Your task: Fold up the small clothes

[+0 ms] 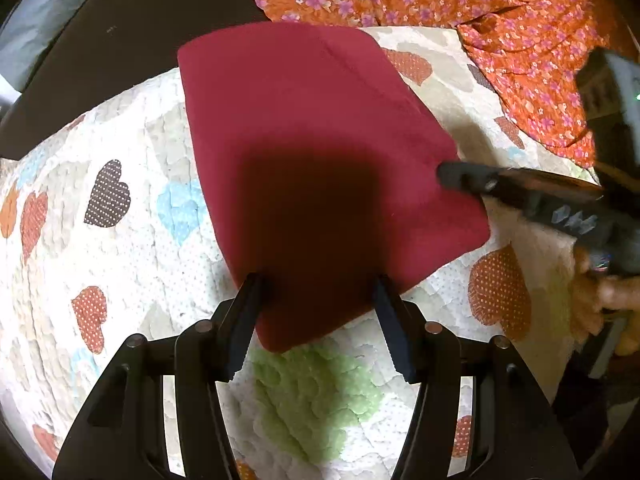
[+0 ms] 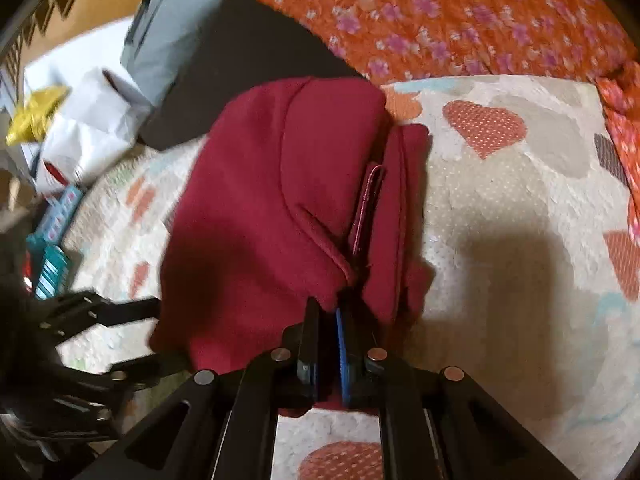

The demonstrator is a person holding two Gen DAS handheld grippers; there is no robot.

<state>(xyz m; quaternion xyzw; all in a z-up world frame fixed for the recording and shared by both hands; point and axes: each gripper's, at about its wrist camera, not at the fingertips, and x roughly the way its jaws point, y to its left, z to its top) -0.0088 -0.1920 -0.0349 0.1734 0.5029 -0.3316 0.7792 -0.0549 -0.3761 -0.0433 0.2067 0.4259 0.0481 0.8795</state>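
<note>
A dark red small garment (image 1: 320,152) lies folded on the heart-patterned quilt (image 1: 120,240). My left gripper (image 1: 318,284) is open, its fingers straddling the garment's near edge just above the cloth. My right gripper (image 1: 452,174) comes in from the right at the garment's right edge. In the right wrist view the right gripper (image 2: 330,304) is shut on a fold of the red garment (image 2: 260,216), whose layered edges and seam lie in front of it. The left gripper (image 2: 148,304) shows at the lower left beside the cloth.
An orange floral cloth (image 1: 460,0) lies across the far side of the quilt. A dark surface (image 1: 120,40) and a grey pillow (image 2: 168,36) lie at the far left. White bags, a yellow item (image 2: 32,116) and teal boxes (image 2: 52,256) sit off the quilt's left.
</note>
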